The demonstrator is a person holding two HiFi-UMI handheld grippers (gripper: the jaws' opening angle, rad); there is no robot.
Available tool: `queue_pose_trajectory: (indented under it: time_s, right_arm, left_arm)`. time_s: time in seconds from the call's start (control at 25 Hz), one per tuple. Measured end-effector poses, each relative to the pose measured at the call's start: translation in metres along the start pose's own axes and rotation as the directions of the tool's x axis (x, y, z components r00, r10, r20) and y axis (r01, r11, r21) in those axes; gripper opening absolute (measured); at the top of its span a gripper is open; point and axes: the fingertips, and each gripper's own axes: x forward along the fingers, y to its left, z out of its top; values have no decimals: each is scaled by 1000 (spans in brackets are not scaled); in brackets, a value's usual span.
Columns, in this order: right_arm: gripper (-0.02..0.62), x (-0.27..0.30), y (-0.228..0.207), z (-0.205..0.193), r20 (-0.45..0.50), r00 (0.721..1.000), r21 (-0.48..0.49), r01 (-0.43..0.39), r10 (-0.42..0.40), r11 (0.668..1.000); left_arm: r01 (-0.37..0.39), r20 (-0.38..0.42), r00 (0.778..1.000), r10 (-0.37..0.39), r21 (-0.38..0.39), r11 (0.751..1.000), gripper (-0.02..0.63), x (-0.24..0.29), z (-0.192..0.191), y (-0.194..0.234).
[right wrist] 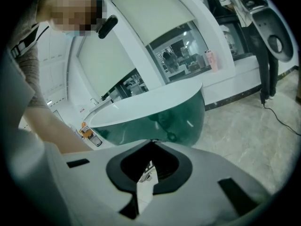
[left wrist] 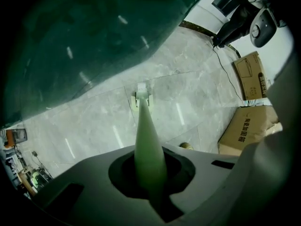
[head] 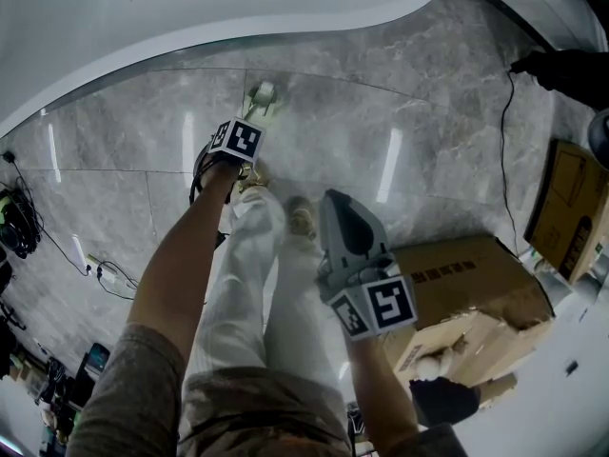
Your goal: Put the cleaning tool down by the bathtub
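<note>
Left gripper (left wrist: 149,160) closed tight on the handle of the pale green cleaning tool (left wrist: 146,126), pointing steeply down; tool head low over the marble floor (head: 428,160), near the bathtub (left wrist: 84,41) wall, contact not determinable; right gripper (right wrist: 151,144) jaws together, unidentifiable white sliver in their hollow; two cardboard boxes (head: 466,284) to the right; one cable (head: 504,160) across the floor.

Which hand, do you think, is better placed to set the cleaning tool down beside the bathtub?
Left. The left gripper is shut on the cleaning tool, which points steeply down, its head near the floor by the bathtub. The right gripper does not hold it and sits farther back.
</note>
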Motion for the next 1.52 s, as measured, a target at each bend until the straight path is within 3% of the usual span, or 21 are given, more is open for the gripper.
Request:
queue_pose_trajectory:
  time_s: [0.36, 0.92, 1.52]
  right_arm:
    - [0, 10, -9, 1, 5, 1000, 34, 15, -15, 999]
    - [0, 10, -11, 9, 5, 1000, 45, -3, 2, 999]
    - [0, 5, -13, 15, 13, 1000, 43, -16, 16, 999]
  left_arm:
    - [8, -70, 998, -7, 12, 1000, 5, 9, 6, 0]
    - [26, -58, 998, -28, -35, 999, 11, 1, 0, -5]
    - [13, 18, 1000, -12, -44, 999, 170, -8, 2, -13]
